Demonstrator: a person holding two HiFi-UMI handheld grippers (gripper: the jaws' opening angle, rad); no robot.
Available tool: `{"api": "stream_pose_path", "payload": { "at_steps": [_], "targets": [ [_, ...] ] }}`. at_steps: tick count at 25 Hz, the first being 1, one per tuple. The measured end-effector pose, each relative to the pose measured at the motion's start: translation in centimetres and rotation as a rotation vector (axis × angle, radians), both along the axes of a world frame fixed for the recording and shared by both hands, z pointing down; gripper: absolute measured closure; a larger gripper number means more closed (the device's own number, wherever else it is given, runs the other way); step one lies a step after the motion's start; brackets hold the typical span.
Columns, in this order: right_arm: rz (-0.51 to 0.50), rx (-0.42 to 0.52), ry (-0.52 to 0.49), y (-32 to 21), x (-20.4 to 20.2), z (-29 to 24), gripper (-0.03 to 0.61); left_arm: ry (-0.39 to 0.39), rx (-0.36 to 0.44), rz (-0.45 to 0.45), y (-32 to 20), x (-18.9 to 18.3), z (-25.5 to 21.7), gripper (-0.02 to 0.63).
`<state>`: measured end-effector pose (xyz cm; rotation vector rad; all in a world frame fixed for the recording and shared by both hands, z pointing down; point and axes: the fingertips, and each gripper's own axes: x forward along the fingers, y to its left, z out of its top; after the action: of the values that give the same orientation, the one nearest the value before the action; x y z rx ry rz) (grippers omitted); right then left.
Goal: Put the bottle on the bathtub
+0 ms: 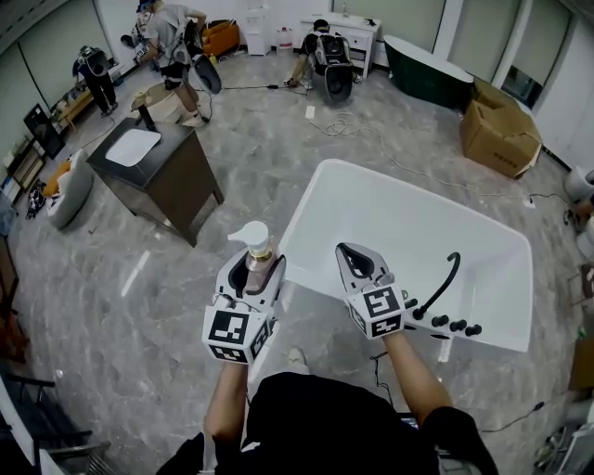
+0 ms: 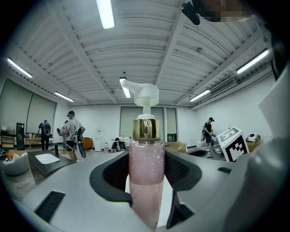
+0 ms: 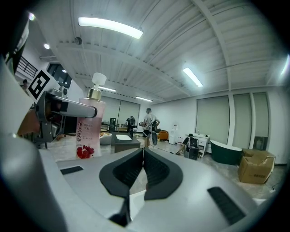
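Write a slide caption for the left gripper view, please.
Left gripper holds an upright, clear pink plastic pump bottle with gold collar.

A dark wooden vanity point(image 1: 181, 181) with a white basin top point(image 1: 133, 147) stood on the grey marble-pattern floor point(image 1: 278, 148) at the left of the frame. Behind it, at upper left, a person in a grey shirt point(image 1: 172, 37) stood near an orange object point(image 1: 221, 37), and another person in dark clothes point(image 1: 96, 76) stood at the far left edge. A third person point(image 1: 327, 57) crouched at top centre before a white cabinet point(image 1: 360, 32). A dark green tub point(image 1: 429, 72) and a cardboard box point(image 1: 499, 130) sat at upper right, with a cable point(image 1: 408, 172) trailing across the floor. Strip lights point(image 2: 105, 13) ran along the ribbed white ceiling point(image 3: 149, 50).
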<state>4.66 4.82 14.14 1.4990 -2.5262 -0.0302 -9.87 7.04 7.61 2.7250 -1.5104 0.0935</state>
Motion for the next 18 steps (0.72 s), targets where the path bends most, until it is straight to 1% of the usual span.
{"api": "stream_pose_path", "payload": {
  "at_steps": [5, 10, 15, 18],
  "targets": [
    [0.016, -0.008, -0.007, -3.5, -1.2, 0.5, 0.555, -0.013, -0.002, 0.016, -3.4, -1.3, 0.4, 0.383],
    [0.027, -0.016, -0.005, -6.4, -2.6, 1.2, 0.555, -0.002, -0.034, 0.038, -6.4, -2.1, 1.2, 0.383],
    [0.048, -0.026, 0.0, -8.3, -3.7, 1.9, 0.555, -0.003, -0.045, 0.061, -8.7, -3.3, 2.0, 0.383],
    [0.062, -0.038, 0.002, -9.0, -3.6, 2.9, 0.555, 0.002, -0.053, 0.068, -9.8, -3.5, 3.0, 0.383]
  ]
}}
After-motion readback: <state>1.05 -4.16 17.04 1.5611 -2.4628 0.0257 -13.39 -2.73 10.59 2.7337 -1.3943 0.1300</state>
